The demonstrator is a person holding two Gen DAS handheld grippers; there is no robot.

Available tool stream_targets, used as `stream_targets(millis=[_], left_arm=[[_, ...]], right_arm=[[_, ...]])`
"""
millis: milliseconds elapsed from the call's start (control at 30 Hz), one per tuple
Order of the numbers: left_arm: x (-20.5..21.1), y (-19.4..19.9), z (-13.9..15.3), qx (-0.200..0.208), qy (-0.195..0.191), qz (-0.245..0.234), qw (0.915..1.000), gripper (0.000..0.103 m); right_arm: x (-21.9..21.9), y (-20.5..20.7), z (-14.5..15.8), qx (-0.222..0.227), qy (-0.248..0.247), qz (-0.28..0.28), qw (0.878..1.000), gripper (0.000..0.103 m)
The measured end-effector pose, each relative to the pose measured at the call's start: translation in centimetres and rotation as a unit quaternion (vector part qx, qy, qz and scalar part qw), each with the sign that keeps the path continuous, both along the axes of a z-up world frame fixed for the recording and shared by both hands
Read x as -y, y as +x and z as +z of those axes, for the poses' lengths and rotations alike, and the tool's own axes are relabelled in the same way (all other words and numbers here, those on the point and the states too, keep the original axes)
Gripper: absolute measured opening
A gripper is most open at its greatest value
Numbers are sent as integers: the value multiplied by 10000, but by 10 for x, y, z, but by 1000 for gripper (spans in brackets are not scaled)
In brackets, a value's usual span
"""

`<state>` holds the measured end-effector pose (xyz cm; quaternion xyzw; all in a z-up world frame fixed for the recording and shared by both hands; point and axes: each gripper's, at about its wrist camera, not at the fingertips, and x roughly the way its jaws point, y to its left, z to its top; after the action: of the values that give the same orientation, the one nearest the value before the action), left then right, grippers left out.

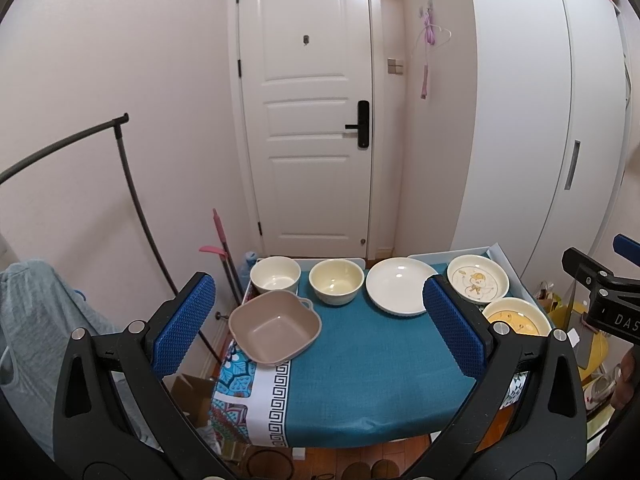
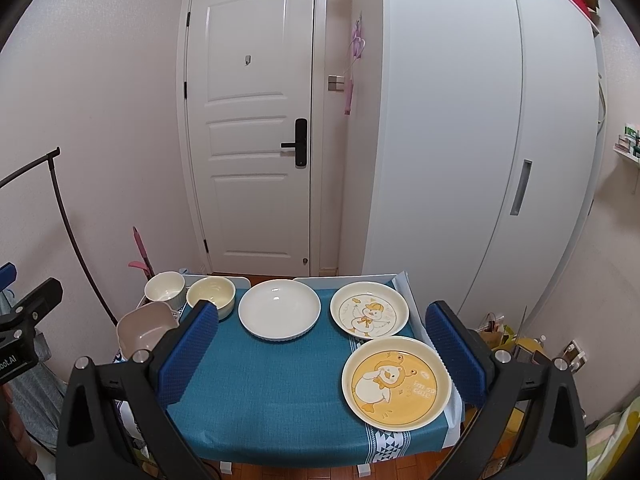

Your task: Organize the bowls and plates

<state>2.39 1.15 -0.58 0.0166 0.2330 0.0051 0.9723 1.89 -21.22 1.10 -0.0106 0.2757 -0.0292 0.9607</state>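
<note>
On a small table under a teal cloth (image 1: 360, 368) stand a square beige bowl (image 1: 275, 327) at the left, a white bowl (image 1: 276, 274) and a cream bowl (image 1: 337, 285) behind it, a plain white plate (image 1: 400, 285), a duck plate (image 1: 478, 278) and a yellow duck plate (image 1: 516, 316). The same things show in the right wrist view: beige bowl (image 2: 146, 326), white bowl (image 2: 165, 287), cream bowl (image 2: 211, 295), white plate (image 2: 279, 307), duck plate (image 2: 369, 314), yellow duck plate (image 2: 396, 383). My left gripper (image 1: 318, 318) and right gripper (image 2: 322, 344) are open, empty, above the table's near edge.
A white door (image 1: 308, 120) and a white wardrobe (image 1: 520, 120) stand behind the table. A grey clothes rail (image 1: 132, 192) curves at the left. White trays (image 2: 348, 279) lie at the table's back. Bags and clutter sit on the floor at the right (image 2: 516, 344).
</note>
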Motion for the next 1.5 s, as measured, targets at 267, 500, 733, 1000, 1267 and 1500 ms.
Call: stream_targets(millis=[267, 500, 733, 1000, 1267, 1500], left_arm=[[1, 1, 0, 16, 25, -10, 10000, 103], [5, 2, -1, 39, 146, 19, 9999, 103], [25, 25, -21, -177, 306, -246, 9991, 103], [84, 95, -70, -1145, 148, -1289, 9849, 103], [181, 166, -131, -2201, 8, -2517, 9424, 103], [256, 199, -214, -3283, 117, -3025, 8947, 93]], right_arm=[[-2, 2, -2, 6, 6, -2, 10000, 103], [-1, 6, -6, -77, 86, 75, 9999, 103], [14, 16, -34, -348, 181, 15, 9992, 103], [81, 30, -88, -1038, 329, -666, 9918, 103], [165, 35, -130, -1586, 836, -1394, 9739, 103], [218, 53, -203, -2312, 1556, -1443, 9495, 89]])
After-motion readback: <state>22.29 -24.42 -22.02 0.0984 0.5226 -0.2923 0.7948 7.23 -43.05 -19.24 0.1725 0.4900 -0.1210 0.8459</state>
